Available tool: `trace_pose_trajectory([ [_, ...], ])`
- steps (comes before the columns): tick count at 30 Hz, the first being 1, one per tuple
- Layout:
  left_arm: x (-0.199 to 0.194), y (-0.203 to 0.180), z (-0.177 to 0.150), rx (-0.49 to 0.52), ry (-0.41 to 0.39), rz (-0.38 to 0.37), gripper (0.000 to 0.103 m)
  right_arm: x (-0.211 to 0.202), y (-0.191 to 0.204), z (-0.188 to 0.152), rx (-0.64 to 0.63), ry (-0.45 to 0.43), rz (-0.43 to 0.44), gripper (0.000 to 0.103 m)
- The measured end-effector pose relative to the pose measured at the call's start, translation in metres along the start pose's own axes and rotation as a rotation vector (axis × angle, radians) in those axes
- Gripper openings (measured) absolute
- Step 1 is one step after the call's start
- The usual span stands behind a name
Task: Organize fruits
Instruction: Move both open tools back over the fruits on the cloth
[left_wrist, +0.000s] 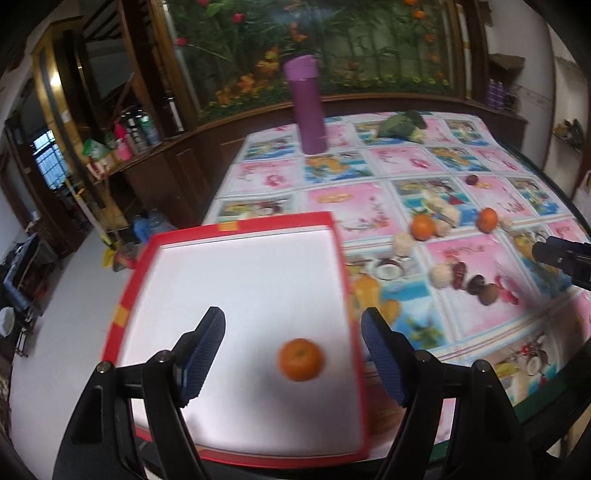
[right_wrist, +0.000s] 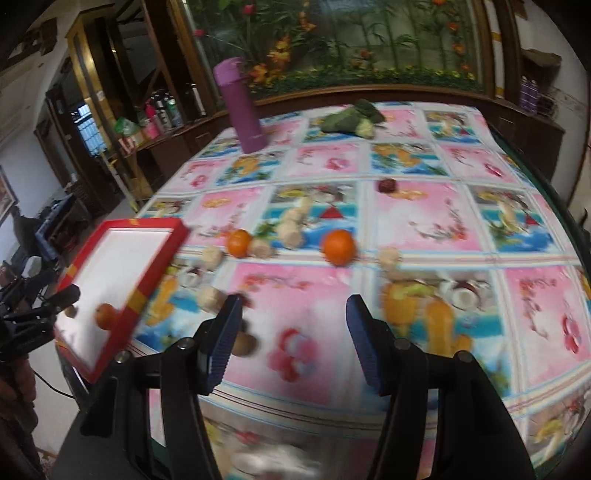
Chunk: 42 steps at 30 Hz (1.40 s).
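A red-rimmed white tray (left_wrist: 236, 226) lies at the table's near left corner; it also shows in the right wrist view (right_wrist: 147, 221). One orange (left_wrist: 301, 359) sits in the tray, also seen from the right (right_wrist: 105, 315). My left gripper (left_wrist: 293, 328) is open over the tray, just above that orange and apart from it. Two more oranges (left_wrist: 423, 226) (left_wrist: 487, 219) lie on the cloth among pale root pieces (left_wrist: 441, 276) and dark fruits (left_wrist: 476, 284). My right gripper (right_wrist: 293, 308) is open and empty above the cloth, short of the nearest orange (right_wrist: 339, 246); a brown fruit (right_wrist: 245, 343) lies by its left finger.
A purple flask (left_wrist: 308, 107) stands at the back of the table. A green leafy vegetable (left_wrist: 402, 125) lies at the far edge. A dark red fruit (right_wrist: 386, 184) sits alone mid-table. Wooden cabinets stand behind and to the left.
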<state>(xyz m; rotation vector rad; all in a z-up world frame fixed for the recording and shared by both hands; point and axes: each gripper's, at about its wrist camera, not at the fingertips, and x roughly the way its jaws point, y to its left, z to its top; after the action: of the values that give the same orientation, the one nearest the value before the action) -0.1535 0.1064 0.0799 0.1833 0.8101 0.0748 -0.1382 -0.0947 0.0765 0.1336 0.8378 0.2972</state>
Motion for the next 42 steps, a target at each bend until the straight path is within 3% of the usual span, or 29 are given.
trace_pose_trajectory([
  [4, 0.01, -0.024, -0.002, 0.043, 0.039, -0.059, 0.076, -0.001, -0.025, -0.016, 0.024, 0.047, -0.027, 0.06],
  [8, 0.014, -0.038, -0.003, 0.062, 0.066, -0.083, 0.076, 0.004, -0.02, -0.024, -0.011, 0.081, 0.005, 0.06],
  [13, 0.013, -0.041, -0.001, 0.069, 0.072, -0.104, 0.076, -0.006, -0.025, -0.026, -0.053, 0.056, -0.018, 0.06],
  [20, 0.034, -0.067, 0.015, 0.12, 0.083, -0.173, 0.076, -0.007, -0.075, -0.003, 0.061, 0.04, -0.062, 0.06],
  [25, 0.054, -0.077, 0.02, 0.131, 0.122, -0.199, 0.076, 0.015, -0.074, 0.014, 0.046, 0.066, -0.034, 0.06],
  [32, 0.073, -0.076, 0.021, 0.103, 0.177, -0.227, 0.076, 0.059, -0.075, 0.036, 0.076, 0.105, -0.061, 0.06],
  [42, 0.094, -0.087, 0.029, 0.107, 0.199, -0.302, 0.074, 0.064, -0.073, 0.034, 0.071, 0.093, -0.06, 0.06],
])
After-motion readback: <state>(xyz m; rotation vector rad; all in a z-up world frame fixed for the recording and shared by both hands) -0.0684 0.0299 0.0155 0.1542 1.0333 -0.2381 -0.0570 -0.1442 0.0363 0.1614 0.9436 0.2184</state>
